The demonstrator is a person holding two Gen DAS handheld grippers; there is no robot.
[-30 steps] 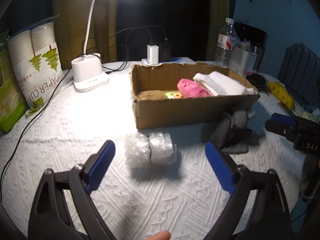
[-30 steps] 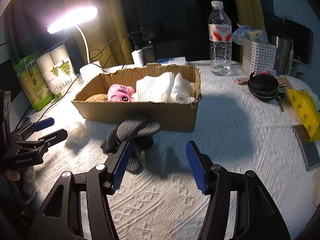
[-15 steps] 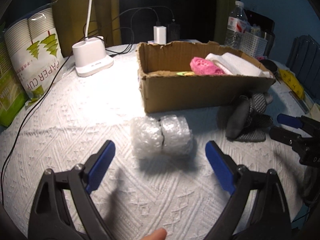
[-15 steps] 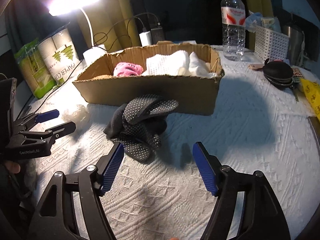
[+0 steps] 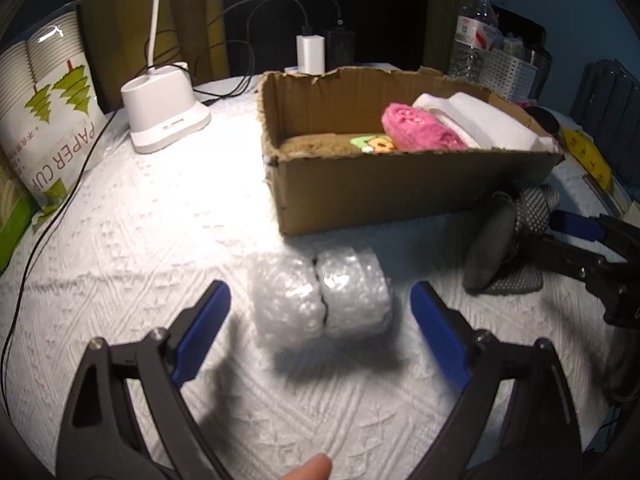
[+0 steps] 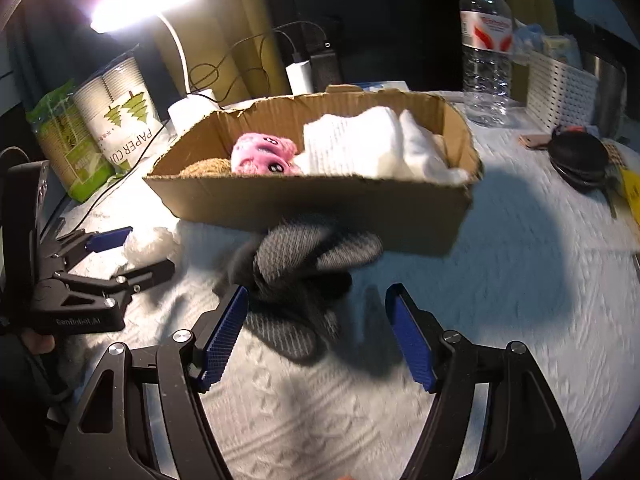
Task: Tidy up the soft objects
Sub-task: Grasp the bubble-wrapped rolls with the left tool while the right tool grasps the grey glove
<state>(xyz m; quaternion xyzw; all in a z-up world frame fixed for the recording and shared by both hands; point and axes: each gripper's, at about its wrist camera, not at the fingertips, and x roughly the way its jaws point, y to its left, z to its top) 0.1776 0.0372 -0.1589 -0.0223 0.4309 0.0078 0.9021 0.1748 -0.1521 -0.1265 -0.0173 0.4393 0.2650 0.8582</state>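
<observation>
Now – bubble-wrap roll (image 5: pixel 320 296) lies crosswise | left gripper (image 5: pixel 320 312) spread wide

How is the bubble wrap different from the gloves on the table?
The bubble wrap is shiny, see-through white; the gloves are dark grey with small dots. The bubble wrap is rolled into two neat bundles side by side; the gloves lie in a loose, crumpled heap. The bubble wrap sits before the left hand-held gripper, the gloves before the right hand-held gripper. Both lie on the tablecloth, outside the box, ungripped.
</observation>
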